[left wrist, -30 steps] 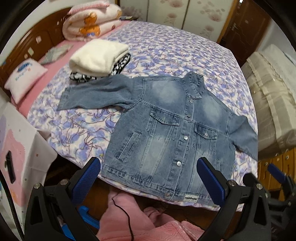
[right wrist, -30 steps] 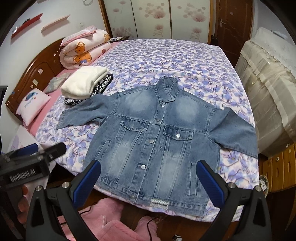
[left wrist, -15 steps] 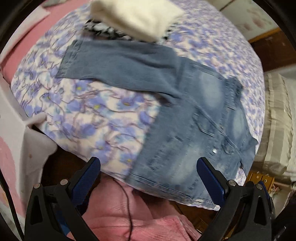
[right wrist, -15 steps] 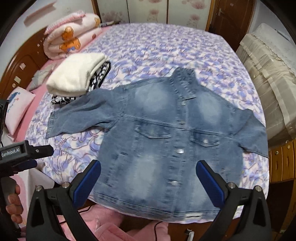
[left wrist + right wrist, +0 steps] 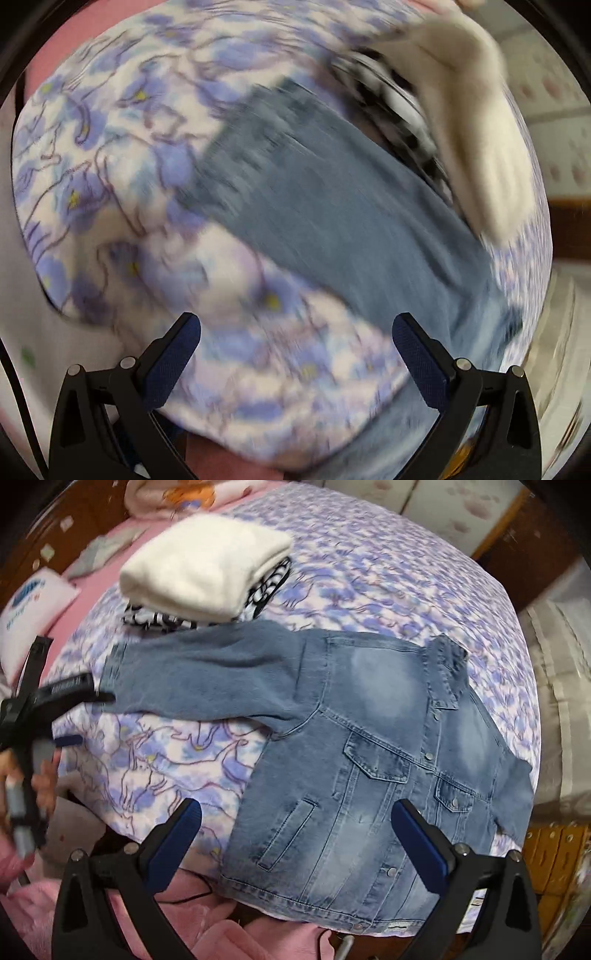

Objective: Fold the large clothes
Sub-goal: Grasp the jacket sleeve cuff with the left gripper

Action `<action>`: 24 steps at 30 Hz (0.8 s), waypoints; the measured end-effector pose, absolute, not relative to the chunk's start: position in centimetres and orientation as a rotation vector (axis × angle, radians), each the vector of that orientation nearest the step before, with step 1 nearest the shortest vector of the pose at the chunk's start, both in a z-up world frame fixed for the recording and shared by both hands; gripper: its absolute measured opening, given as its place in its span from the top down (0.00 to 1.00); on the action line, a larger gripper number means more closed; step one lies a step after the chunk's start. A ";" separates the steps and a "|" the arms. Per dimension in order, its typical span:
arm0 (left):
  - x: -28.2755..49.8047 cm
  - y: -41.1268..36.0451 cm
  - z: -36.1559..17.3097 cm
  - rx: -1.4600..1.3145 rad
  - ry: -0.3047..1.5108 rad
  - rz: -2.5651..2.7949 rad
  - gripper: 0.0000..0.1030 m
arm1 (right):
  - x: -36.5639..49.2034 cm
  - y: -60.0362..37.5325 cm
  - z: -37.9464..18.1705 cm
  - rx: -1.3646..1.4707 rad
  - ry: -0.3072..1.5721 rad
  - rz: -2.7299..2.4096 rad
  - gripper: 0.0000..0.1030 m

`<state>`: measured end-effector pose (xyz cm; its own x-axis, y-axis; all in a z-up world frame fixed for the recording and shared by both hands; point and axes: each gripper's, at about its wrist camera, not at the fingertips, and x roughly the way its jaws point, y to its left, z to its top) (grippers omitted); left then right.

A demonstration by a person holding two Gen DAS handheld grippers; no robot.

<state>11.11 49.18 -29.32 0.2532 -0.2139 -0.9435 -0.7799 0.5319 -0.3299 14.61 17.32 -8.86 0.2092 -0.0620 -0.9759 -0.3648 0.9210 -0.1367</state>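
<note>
A blue denim jacket lies flat, front up and buttoned, on the floral bedspread, its hem at the bed's near edge. Its left sleeve stretches out to the left. In the blurred left wrist view that sleeve runs diagonally ahead of my left gripper, which is open and empty just above the bedspread, short of the cuff. The left gripper also shows in the right wrist view beside the cuff. My right gripper is open and empty over the jacket's lower left front.
A folded white garment sits on a black-and-white one just behind the sleeve. A pink garment lies below the bed's edge. A small pillow and a rolled quilt lie near the headboard. A covered piece of furniture stands at the right.
My left gripper has swung left and down, close to the sleeve cuff, and its view is now blurred. My right gripper has moved closer and leftward over the jacket's lower front.
</note>
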 end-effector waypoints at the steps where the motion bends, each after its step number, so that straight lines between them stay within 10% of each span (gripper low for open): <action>1: 11.2 50.2 -30.4 -0.990 1.280 0.508 0.01 | 14.8 17.8 -9.2 -0.385 1.371 0.220 0.00; 12: 13.1 56.5 -38.8 -1.152 1.218 0.645 0.17 | 15.7 19.4 -12.9 -0.427 1.537 0.174 0.00; 24: 14.4 57.6 -38.6 -1.105 1.224 0.671 0.74 | 14.8 19.4 -13.3 -0.413 1.557 0.158 0.00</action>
